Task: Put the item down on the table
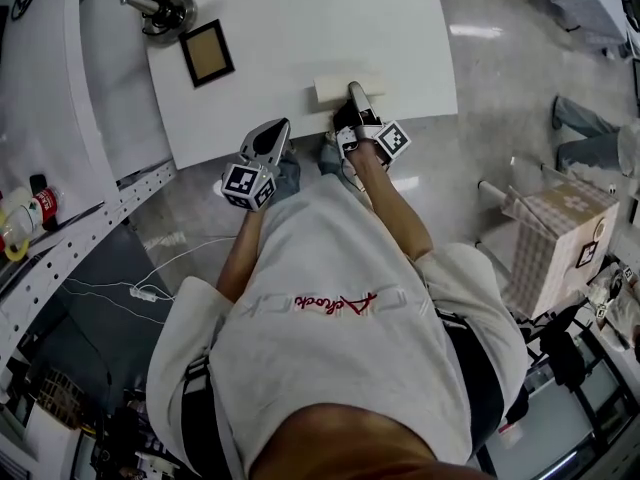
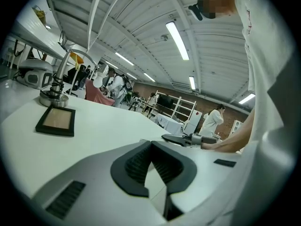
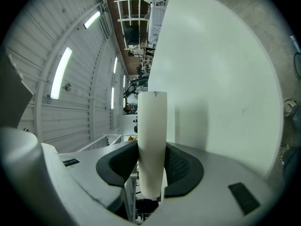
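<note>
A flat cream slab [image 1: 335,88] rests near the front edge of the white table [image 1: 300,28]. My right gripper [image 1: 357,95] is shut on its right end. In the right gripper view the slab [image 3: 153,131] stands on edge between the two dark pads, and both pads press on it; the right gripper [image 3: 151,149] lies turned on its side beside the table top [image 3: 211,79]. My left gripper [image 1: 272,138] hovers at the table's front edge, left of the slab, shut and holding nothing. In its own view the left gripper [image 2: 151,144] has its pads meeting at the tips.
A small dark picture frame [image 1: 207,53] lies at the table's back left, beside a metal stand [image 1: 165,8]. Bottles [image 1: 30,213] sit on a perforated shelf at the left. A checked box [image 1: 555,238] stands on the floor at the right. A white cable [image 1: 140,290] lies on the floor.
</note>
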